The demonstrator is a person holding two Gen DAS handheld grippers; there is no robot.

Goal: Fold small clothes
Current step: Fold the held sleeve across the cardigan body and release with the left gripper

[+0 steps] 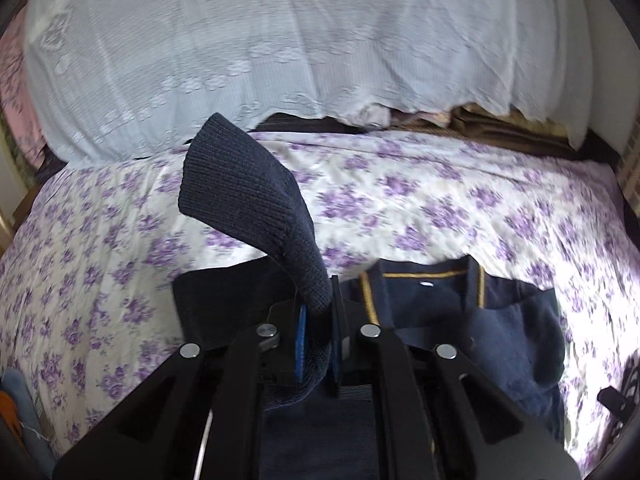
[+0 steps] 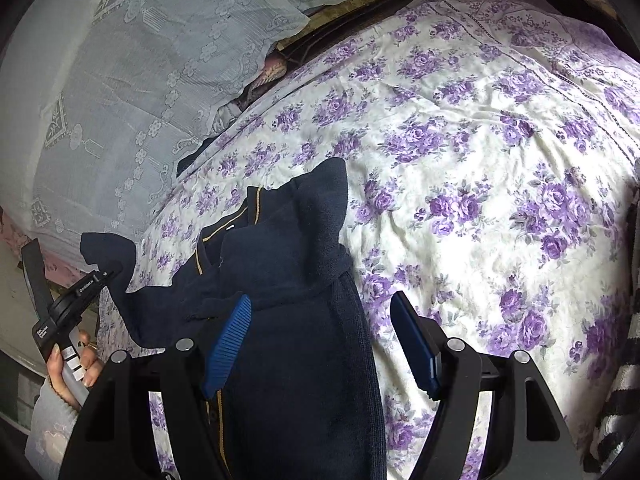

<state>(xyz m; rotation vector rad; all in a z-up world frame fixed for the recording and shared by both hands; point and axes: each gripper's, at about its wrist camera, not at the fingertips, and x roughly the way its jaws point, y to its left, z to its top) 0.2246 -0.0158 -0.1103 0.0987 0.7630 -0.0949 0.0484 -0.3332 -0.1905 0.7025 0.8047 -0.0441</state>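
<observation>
A small navy knit cardigan (image 2: 296, 320) with yellow trim lies on the floral bedsheet (image 2: 480, 160). Its right sleeve (image 2: 324, 208) is folded over the chest. My left gripper (image 1: 320, 332) is shut on the ribbed cuff of the left sleeve (image 1: 244, 200) and holds it lifted above the bed; the cuff stands up and flops over. In the right wrist view the left gripper (image 2: 106, 272) shows at the left, holding that sleeve (image 2: 108, 248). My right gripper (image 2: 328, 344) is open above the cardigan's body, holding nothing. The collar (image 1: 424, 284) shows a white label.
A pale blue lace cover (image 1: 280, 40) drapes over pillows at the head of the bed. Brown folded fabric (image 1: 500, 128) lies beneath its edge. A black-and-white striped cloth (image 2: 616, 400) sits at the right edge. The purple-flowered sheet (image 1: 440, 200) stretches to the right of the cardigan.
</observation>
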